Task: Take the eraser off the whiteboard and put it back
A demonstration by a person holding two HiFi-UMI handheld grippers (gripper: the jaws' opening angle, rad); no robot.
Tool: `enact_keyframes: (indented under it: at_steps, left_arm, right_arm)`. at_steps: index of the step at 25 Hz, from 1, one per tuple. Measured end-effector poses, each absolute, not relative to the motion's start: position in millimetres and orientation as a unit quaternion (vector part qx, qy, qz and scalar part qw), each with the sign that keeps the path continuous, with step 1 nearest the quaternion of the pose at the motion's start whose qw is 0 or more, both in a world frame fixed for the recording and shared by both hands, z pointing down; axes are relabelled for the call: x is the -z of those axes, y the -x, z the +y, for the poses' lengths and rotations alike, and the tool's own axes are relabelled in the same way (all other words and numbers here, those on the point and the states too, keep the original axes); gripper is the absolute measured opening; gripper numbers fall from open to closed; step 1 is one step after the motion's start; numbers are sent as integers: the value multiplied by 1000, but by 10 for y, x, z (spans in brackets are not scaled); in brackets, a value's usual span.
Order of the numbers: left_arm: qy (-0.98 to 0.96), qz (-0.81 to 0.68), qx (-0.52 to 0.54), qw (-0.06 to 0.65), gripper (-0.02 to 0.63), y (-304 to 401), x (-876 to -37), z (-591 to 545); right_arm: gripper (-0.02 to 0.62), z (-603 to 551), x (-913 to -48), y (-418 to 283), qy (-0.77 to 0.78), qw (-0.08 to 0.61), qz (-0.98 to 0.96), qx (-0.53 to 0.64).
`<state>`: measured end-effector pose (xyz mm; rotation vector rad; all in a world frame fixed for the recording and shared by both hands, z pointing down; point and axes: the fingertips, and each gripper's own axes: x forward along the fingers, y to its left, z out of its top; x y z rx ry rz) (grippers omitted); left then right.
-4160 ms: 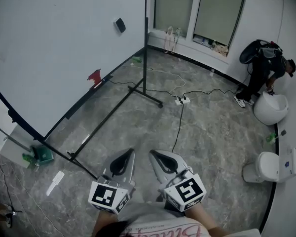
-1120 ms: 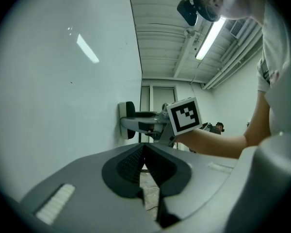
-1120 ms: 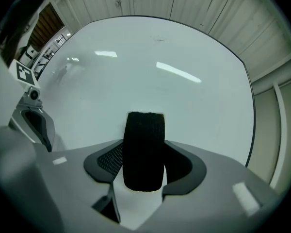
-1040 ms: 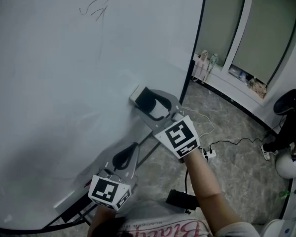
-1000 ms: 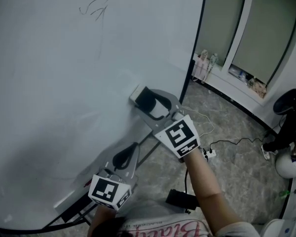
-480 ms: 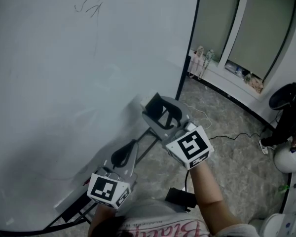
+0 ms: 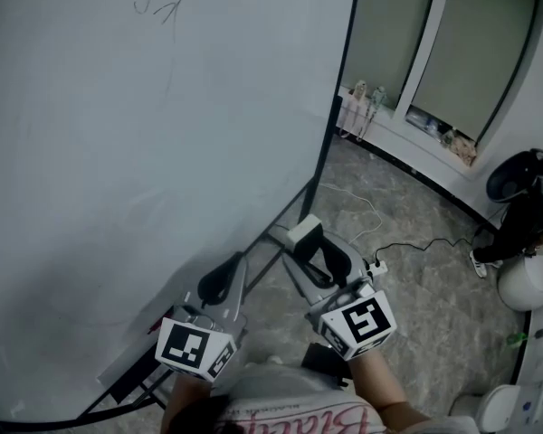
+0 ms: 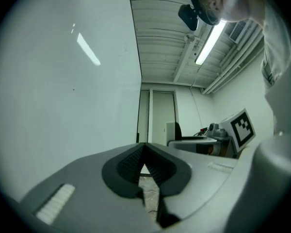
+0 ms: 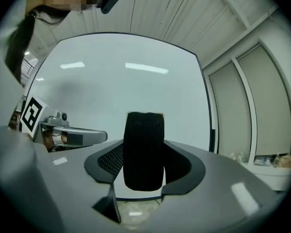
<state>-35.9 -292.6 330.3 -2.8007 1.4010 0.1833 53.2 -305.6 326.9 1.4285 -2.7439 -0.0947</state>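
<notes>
The eraser, white-backed with black felt, is clamped between the pads of my right gripper and is off the whiteboard, hanging over the floor near the board's lower right corner. In the right gripper view the eraser's felt face stands upright between the jaws of the right gripper, with the whiteboard behind it. My left gripper hangs beside the board with its jaws together and nothing in them. In the left gripper view the left gripper has its pads meeting.
A pen scribble marks the board's top. The board's black stand frame runs down to the floor. A cable and power strip lie on the stone floor. A person crouches at far right by a white bucket.
My right gripper has pulled the eraser off the board, moving down and back toward me and rolling as it went. The left gripper has stayed where it was.
</notes>
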Motion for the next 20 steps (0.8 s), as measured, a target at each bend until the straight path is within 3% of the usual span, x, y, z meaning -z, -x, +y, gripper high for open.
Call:
enact_keyframes:
  at_steps: [20]
  left_arm:
    - [887,455,-76,11,0,334,-3270,-2781]
  right_arm:
    - [235,-2772,-3306,-406,-453,8,-890,57]
